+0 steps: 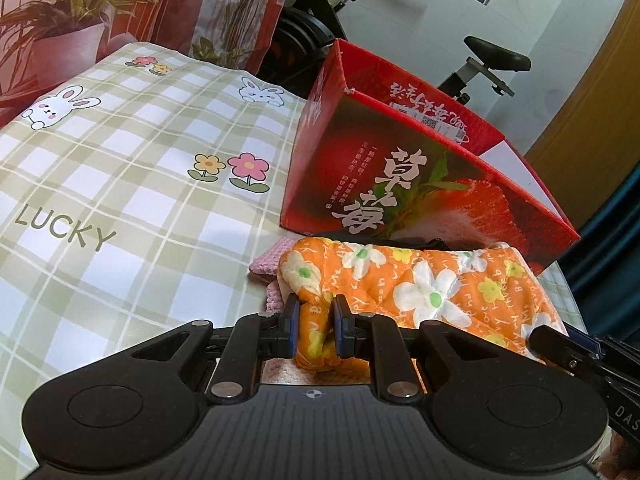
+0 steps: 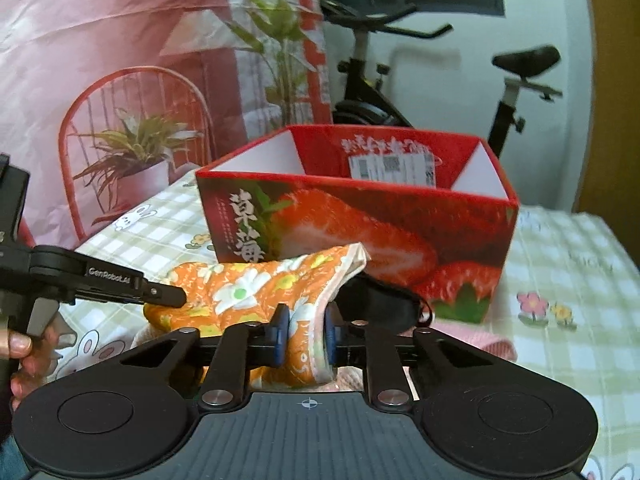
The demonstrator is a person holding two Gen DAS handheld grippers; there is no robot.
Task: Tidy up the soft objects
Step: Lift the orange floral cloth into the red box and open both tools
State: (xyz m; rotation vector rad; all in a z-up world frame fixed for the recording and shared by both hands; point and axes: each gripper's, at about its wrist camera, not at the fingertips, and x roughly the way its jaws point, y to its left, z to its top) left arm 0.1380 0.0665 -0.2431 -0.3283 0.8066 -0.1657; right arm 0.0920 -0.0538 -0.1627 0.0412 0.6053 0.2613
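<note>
The right hand-held gripper (image 2: 305,334) pinches an edge of the orange flowered cloth (image 2: 256,284); the left hand-held gripper (image 2: 176,295) grips its far side; a red strawberry box (image 2: 360,236) stands open behind on the checked surface (image 2: 560,264)

Left tongs (image 1: 314,326): the blue-padded fingers (image 1: 291,320) are drawn close together and clamp a fold of the orange floral cloth (image 1: 420,280) between them. The tongs point forward and sit low over the tabletop (image 1: 100,184).

Right tongs (image 2: 304,334): the blue pads (image 2: 279,332) are likewise closed on a bunched edge of the same cloth. In the right wrist view, the left tongs enter from the left edge, with the person's left hand (image 2: 24,356) gripping the handle.
</note>
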